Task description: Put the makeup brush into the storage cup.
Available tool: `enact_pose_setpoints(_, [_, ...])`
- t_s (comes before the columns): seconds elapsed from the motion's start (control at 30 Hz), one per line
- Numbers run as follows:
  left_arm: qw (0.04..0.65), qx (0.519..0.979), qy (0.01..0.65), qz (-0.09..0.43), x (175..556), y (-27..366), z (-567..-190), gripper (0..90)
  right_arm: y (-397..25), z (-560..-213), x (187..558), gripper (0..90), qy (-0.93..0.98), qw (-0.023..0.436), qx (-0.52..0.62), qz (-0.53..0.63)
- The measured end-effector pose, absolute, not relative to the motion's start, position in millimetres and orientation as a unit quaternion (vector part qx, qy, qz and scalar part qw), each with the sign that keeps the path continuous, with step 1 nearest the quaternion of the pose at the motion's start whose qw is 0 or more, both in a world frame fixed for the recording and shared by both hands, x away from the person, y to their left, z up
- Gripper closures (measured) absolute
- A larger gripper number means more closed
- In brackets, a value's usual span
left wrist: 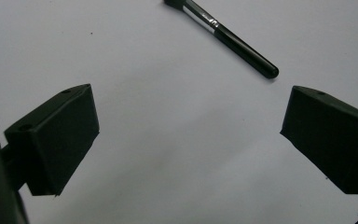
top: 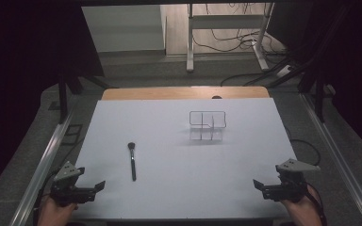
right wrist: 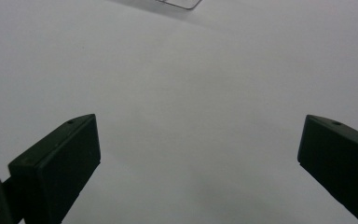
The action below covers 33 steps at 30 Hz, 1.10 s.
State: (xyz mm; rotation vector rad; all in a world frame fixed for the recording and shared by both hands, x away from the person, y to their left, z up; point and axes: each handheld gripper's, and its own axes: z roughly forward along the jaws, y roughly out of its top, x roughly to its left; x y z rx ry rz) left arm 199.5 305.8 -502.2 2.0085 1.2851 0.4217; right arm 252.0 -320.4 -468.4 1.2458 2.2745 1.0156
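Both tongs, left (top: 99,185) and right (top: 258,184), are held wide apart near the table's (top: 179,197) front corners; the light, slim makeup brush (top: 132,161), lying left of centre, is probably best gripped mid-handle.

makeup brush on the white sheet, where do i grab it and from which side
Probably best to grip the makeup brush on its black handle, near the middle, clear of the soft head at the far end. It lies flat, pointing away from the person, so come straight down with the jaws closing across its width. The left gripper is nearer, and its jaws stand wide open.
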Motion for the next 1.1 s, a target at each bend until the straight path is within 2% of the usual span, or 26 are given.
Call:
enact_pose_setpoints(0.63, [0.341,0.78,0.507,0.138,203.1,303.7,-504.3,4.4,-320.2,-469.3,252.7,0.0,0.804,0.165,0.442,0.363])
enact_pose_setpoints(1.1, [0.362,0.771,0.508,0.126,206.2,302.6,-499.7,4.7,-319.8,-468.6,252.7,0.0,0.801,0.156,0.447,0.366])
